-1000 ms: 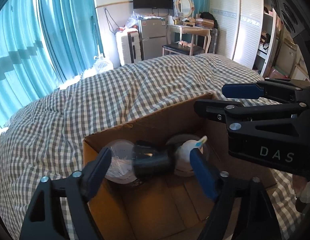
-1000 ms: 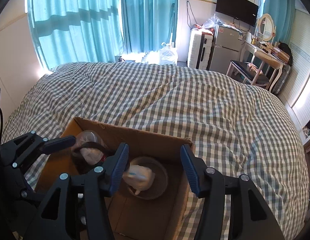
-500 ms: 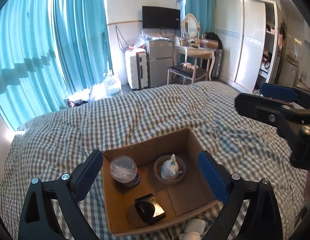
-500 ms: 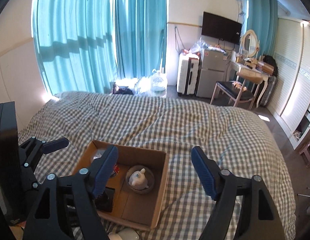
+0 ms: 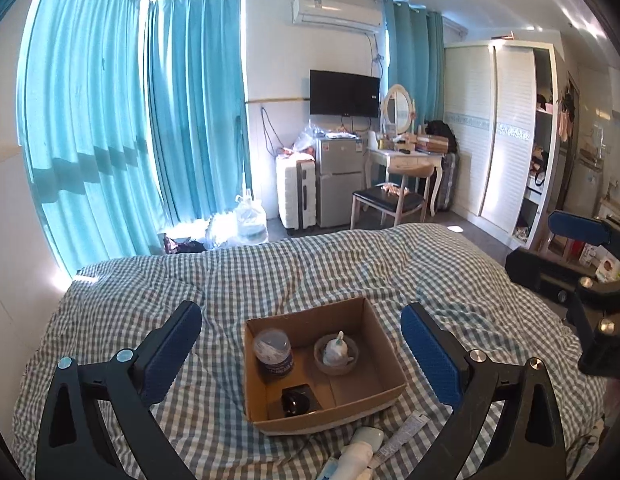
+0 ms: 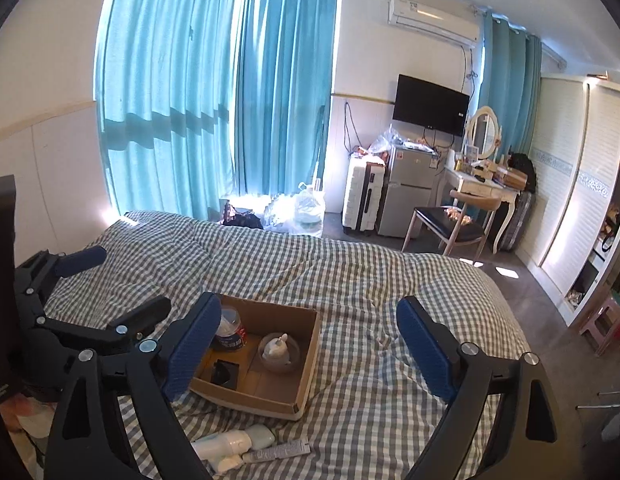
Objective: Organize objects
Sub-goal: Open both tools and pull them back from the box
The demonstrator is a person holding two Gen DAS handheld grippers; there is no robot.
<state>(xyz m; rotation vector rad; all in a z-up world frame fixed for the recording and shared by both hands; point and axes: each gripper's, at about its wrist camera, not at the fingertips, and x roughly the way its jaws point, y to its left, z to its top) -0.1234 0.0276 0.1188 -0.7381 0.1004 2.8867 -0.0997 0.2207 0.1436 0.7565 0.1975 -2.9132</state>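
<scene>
- Grippers had pulled back above the cardboard box point(image 5: 322, 364): left gripper point(image 5: 300, 354) and right gripper point(image 6: 306, 350) had just spread their jaws, nothing between them.
- Black case point(image 5: 300, 400), jar point(image 5: 272, 352) and bowl point(image 5: 335, 354) sat inside the box; white bottle point(image 6: 226, 446) and tube point(image 6: 276, 452) waited just before it.

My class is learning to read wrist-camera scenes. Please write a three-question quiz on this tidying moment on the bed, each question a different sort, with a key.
1. True or false: the cardboard box holds nothing.
2. Multiple choice: where does the white bottle lie? A) in the box B) on the checked bedspread in front of the box C) on the chair
3. Fill in: the small white figure sits in a round ____.

Key
1. False: a jar, a black item and a dish are inside.
2. B
3. dish
</scene>
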